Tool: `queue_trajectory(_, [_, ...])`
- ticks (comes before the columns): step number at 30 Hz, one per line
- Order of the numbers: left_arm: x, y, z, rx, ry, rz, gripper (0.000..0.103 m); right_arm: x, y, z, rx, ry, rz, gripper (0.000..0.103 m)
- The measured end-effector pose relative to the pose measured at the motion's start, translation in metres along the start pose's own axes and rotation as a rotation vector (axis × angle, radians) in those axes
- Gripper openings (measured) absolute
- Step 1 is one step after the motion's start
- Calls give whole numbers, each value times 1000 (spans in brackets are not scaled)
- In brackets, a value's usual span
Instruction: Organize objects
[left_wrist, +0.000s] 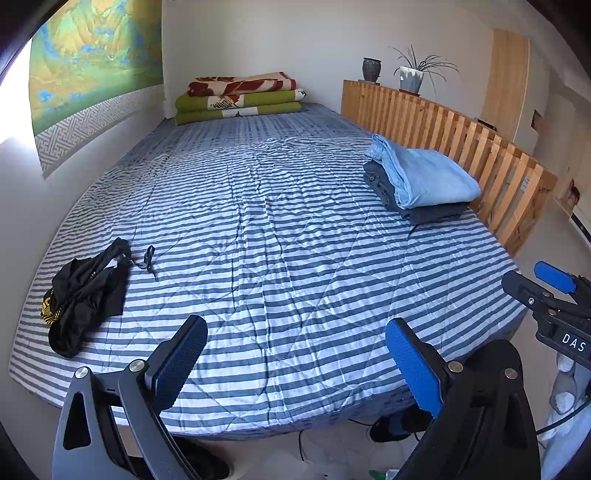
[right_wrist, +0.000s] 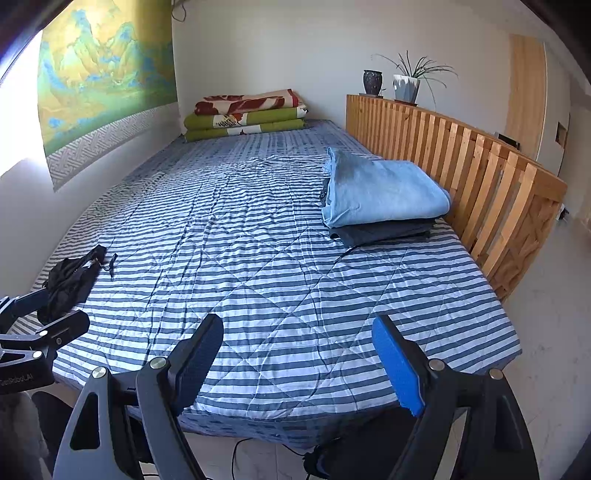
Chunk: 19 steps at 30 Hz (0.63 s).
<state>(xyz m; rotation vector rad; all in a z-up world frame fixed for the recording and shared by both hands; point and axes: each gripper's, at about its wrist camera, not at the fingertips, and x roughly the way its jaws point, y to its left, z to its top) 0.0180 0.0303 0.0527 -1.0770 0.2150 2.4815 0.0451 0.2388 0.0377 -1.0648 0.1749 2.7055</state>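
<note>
A crumpled black garment (left_wrist: 86, 295) with a yellow patch lies near the left edge of the blue-and-white striped bed (left_wrist: 258, 221); the right wrist view shows the garment (right_wrist: 70, 282) at far left. A folded light blue cloth (left_wrist: 424, 175) rests on a folded dark grey one (left_wrist: 424, 212) at the bed's right side, by the rail. My left gripper (left_wrist: 295, 365) hangs open over the bed's near edge, nothing between its fingers. My right gripper (right_wrist: 297, 363) is open too, empty, also at the near edge.
A slatted wooden rail (left_wrist: 461, 144) runs along the bed's right side with two plant pots (left_wrist: 408, 77) on its far end. Folded green and red blankets (left_wrist: 240, 98) sit at the bed's head. A wall hanging (left_wrist: 96, 66) covers the left wall. Cables lie on the floor below.
</note>
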Motion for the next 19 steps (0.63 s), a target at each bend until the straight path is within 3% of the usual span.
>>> queue_trajectory(11, [17,4,0,4,15,-14,99,12,12,-4,-16,28,16,79])
queue_trajectory(19, [28,23,4,-14,19,17,99,27,32,0,-31,41,50,79])
